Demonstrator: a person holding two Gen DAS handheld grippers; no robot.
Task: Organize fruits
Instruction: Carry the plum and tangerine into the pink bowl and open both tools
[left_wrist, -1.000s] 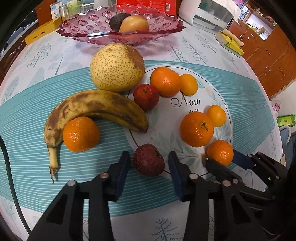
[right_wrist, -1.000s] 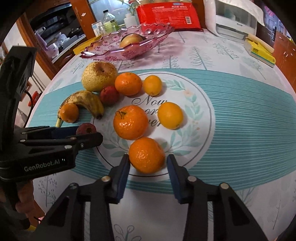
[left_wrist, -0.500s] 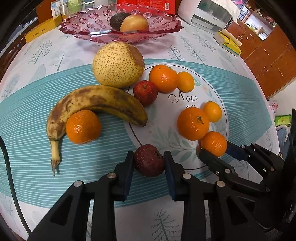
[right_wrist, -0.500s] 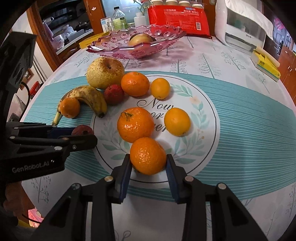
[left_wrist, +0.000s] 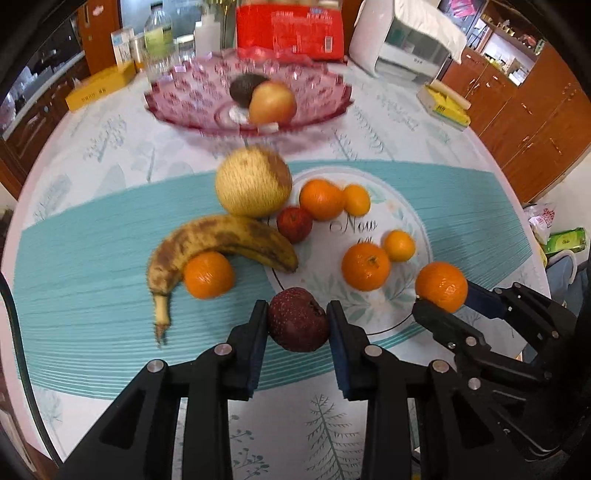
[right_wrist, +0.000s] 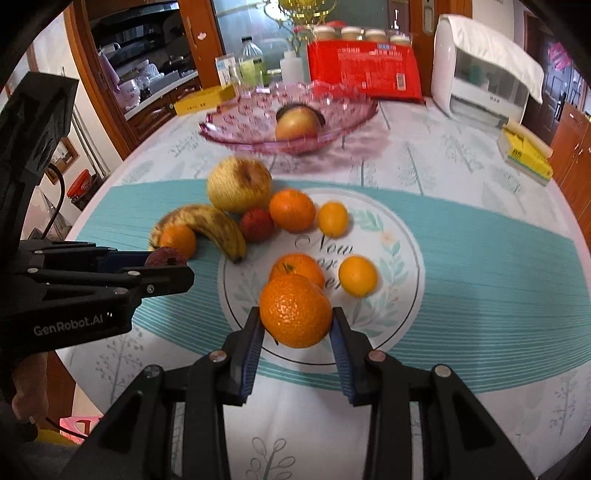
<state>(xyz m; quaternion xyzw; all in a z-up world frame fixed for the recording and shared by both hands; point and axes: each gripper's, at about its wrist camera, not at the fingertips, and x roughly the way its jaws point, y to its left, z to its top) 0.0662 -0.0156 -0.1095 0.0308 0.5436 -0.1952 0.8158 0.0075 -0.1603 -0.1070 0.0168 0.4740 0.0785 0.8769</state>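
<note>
Left gripper (left_wrist: 297, 325) clamps the dark red fruit (left_wrist: 298, 319); right gripper (right_wrist: 296, 328) clamps an orange (right_wrist: 295, 311). Left view only — avocado (left_wrist: 243, 85) visible in the pink bowl (left_wrist: 184, 99).

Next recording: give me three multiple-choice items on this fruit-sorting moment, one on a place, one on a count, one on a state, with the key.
1. Where does the avocado lie?
A. in the pink glass bowl
B. beside the banana
C. on the yellow box

2. How many fruits lie in the pink glass bowl?
A. none
B. two
C. five

3. What do the left tongs hold?
A. nothing, they are open
B. the pear
C. the dark red fruit

Key:
1 A: the avocado sits in the pink glass bowl, behind the apple.
2 B: only the avocado and the apple show inside it.
3 C: the left tongs are shut on the dark red fruit, while the right tongs grip an orange. The banana and pear lie on the tablecloth.
</note>
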